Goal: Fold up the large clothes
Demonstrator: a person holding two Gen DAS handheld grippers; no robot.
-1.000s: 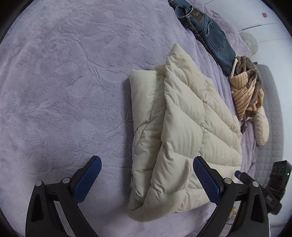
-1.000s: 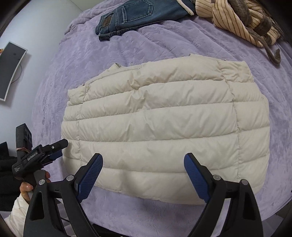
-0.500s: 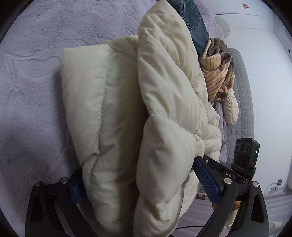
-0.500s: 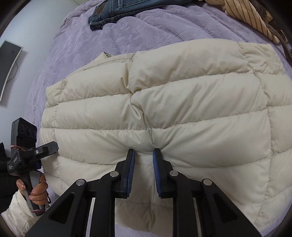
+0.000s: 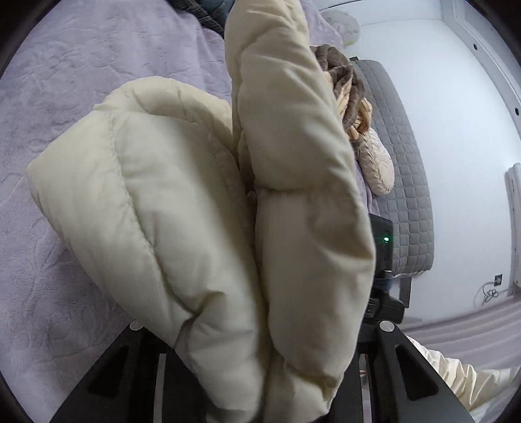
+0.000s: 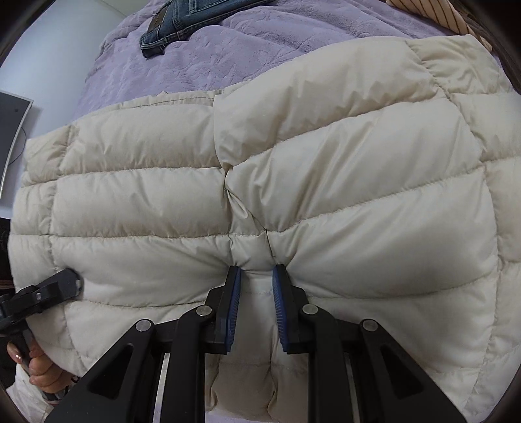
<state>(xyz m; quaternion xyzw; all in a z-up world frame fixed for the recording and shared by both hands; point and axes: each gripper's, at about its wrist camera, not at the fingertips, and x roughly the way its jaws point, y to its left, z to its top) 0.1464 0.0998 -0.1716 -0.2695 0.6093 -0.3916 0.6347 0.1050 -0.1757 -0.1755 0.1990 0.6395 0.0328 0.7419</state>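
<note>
A cream puffer jacket (image 6: 325, 182) lies folded on a purple bedspread (image 6: 260, 39). My right gripper (image 6: 256, 286) points steeply down and is shut on a pinch of the jacket's near edge, the blue pads (image 6: 232, 299) pressing in from both sides. In the left wrist view the jacket's end (image 5: 195, 227) bulges up and hides the pads of my left gripper (image 5: 263, 309). Its jaws are closing with the thick fold squeezed between them. The right wrist view shows the left gripper's tip (image 6: 70, 281) dug into the jacket's left end.
Blue jeans (image 6: 182, 29) lie at the far side of the bed. A striped tan garment (image 5: 345, 97) and a fluffy pale item (image 5: 377, 169) sit near a grey quilted pad (image 5: 407, 162). A person's hand (image 6: 39, 374) holds the left gripper's handle. A monitor (image 6: 13, 130) stands left.
The right gripper dropped onto the jacket's near edge and shut on it. The left gripper pushed in around the jacket's end, closed on it and lifted it.
</note>
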